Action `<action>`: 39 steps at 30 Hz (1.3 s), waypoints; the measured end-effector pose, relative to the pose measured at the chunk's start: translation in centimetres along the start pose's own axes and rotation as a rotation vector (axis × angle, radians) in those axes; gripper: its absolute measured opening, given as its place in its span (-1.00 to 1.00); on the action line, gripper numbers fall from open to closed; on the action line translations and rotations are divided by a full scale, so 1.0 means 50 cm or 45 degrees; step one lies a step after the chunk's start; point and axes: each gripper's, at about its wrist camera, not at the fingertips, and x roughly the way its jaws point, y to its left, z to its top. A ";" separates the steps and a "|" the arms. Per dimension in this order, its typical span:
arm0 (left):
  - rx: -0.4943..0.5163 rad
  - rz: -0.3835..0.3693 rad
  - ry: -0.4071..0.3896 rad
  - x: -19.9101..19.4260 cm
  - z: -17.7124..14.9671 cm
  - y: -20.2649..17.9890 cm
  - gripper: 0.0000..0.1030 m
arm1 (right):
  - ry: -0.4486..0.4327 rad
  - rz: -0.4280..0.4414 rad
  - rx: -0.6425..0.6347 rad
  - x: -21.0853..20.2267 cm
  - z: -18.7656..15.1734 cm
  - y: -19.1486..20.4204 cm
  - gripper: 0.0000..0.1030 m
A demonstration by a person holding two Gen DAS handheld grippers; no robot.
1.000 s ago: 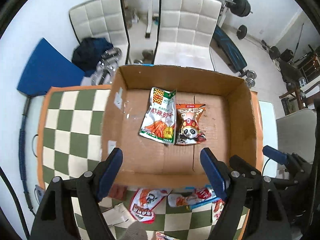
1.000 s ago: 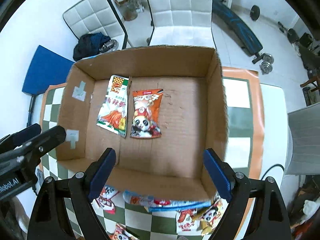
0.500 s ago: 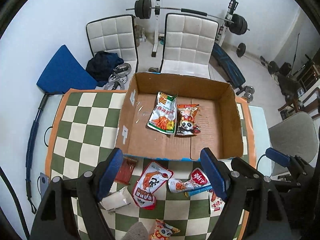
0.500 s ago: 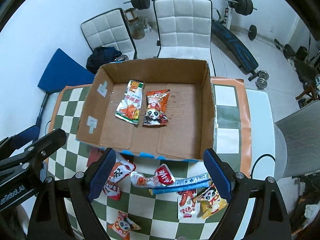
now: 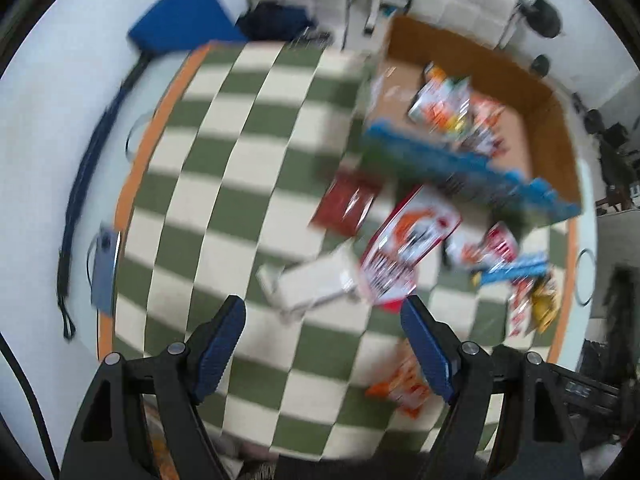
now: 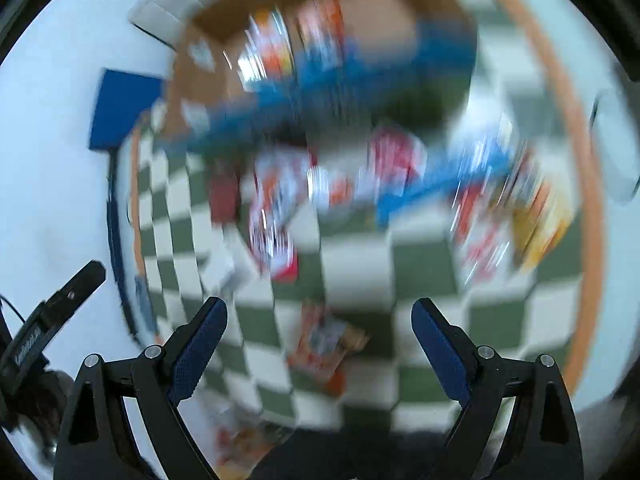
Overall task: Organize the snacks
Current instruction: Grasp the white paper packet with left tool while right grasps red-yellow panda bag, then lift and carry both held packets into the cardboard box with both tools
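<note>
Both views are smeared by motion blur. The left gripper (image 5: 323, 320) hangs above a green-and-white checkered tablecloth (image 5: 224, 168), its blue-padded fingers (image 5: 218, 346) spread wide and holding nothing. The right gripper (image 6: 319, 322) is likewise wide and empty. Loose foil snack packets lie scattered on the cloth: a large red-and-white packet (image 5: 408, 248), a dark red packet (image 5: 346, 208) and a white packet (image 5: 312, 282) close together, with an orange packet (image 5: 404, 384) near the right finger. An open brown cardboard box (image 5: 548, 120) with a blue front edge sits beyond them, holding a few packets. The risk, judging from the blur, is a rushed descent: wide fingers could pinch two overlapping packets together or shove one aside.
</note>
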 end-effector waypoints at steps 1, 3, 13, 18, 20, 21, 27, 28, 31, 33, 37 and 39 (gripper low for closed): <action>-0.014 0.006 0.027 0.015 -0.007 0.014 0.54 | 0.054 0.018 0.044 0.039 -0.011 -0.008 0.85; -0.031 0.022 0.057 0.043 -0.019 0.042 0.54 | 0.139 0.026 0.137 0.114 -0.036 -0.017 0.85; 0.530 0.165 0.136 0.202 -0.010 -0.002 0.53 | 0.308 -0.089 0.228 0.304 -0.078 0.007 0.81; 0.858 0.241 0.229 0.301 -0.018 -0.069 0.54 | 0.314 -0.203 0.154 0.334 -0.074 0.033 0.39; 0.933 0.261 0.272 0.334 -0.020 -0.085 0.53 | 0.333 -0.246 0.111 0.341 -0.078 0.041 0.18; 0.959 0.268 0.293 0.347 -0.021 -0.090 0.54 | 0.332 -0.261 0.090 0.344 -0.081 0.047 0.12; 0.895 0.182 0.332 0.346 -0.012 -0.092 0.18 | 0.274 -0.362 -0.047 0.326 -0.083 0.072 0.09; 0.848 0.175 0.330 0.344 -0.010 -0.085 0.16 | 0.268 -0.370 -0.061 0.323 -0.081 0.074 0.09; 0.665 0.157 0.372 0.341 -0.016 -0.057 0.05 | 0.246 -0.390 -0.107 0.312 -0.075 0.081 0.08; 0.486 0.117 0.447 0.341 -0.019 -0.028 -0.03 | 0.233 -0.411 -0.143 0.304 -0.067 0.087 0.08; 0.089 -0.041 0.607 0.345 -0.038 0.042 -0.05 | 0.216 -0.445 -0.205 0.293 -0.061 0.100 0.08; 0.014 -0.097 0.625 0.343 -0.046 0.057 -0.05 | 0.219 -0.444 -0.215 0.286 -0.057 0.102 0.08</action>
